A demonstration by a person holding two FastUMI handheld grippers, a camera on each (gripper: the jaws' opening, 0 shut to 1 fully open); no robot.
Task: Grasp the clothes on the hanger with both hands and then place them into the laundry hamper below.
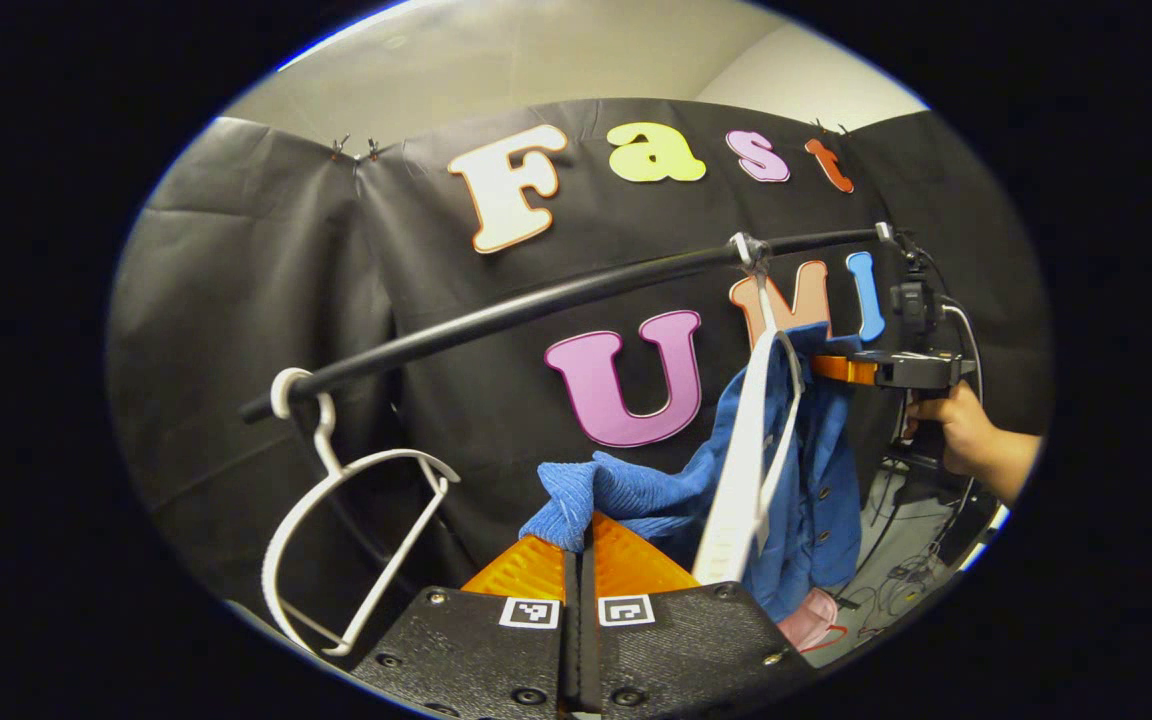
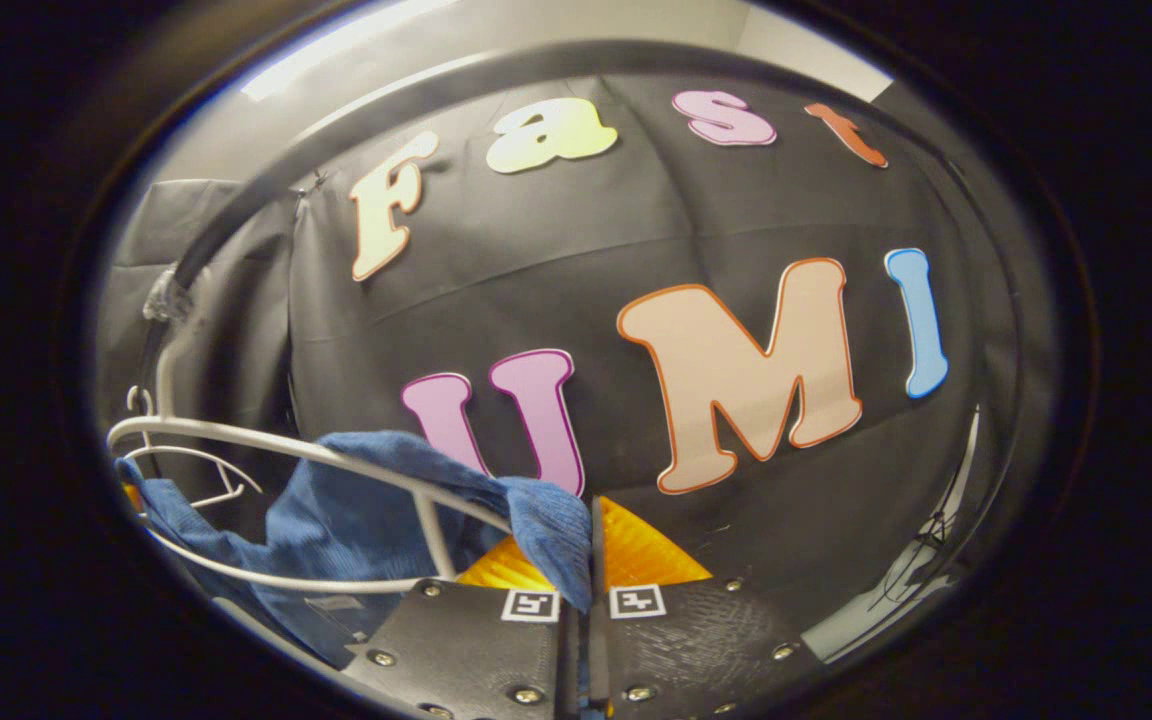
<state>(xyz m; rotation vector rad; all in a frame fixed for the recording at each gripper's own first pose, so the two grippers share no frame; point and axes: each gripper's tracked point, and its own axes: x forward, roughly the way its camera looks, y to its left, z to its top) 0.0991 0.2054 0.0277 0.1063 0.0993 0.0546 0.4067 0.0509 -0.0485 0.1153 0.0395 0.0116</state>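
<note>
We had the left gripper (image 1: 581, 540) clamped on one shoulder of the blue shirt (image 1: 676, 490) and the right gripper (image 2: 591, 545) clamped on the other. It hung on its hanger (image 1: 741, 480); lifting off and lowering remained.

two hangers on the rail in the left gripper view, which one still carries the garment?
The far white hanger, at the rail's right end: the blue garment drapes over it. The near hanger by the rail's left tip hangs bare.
</note>
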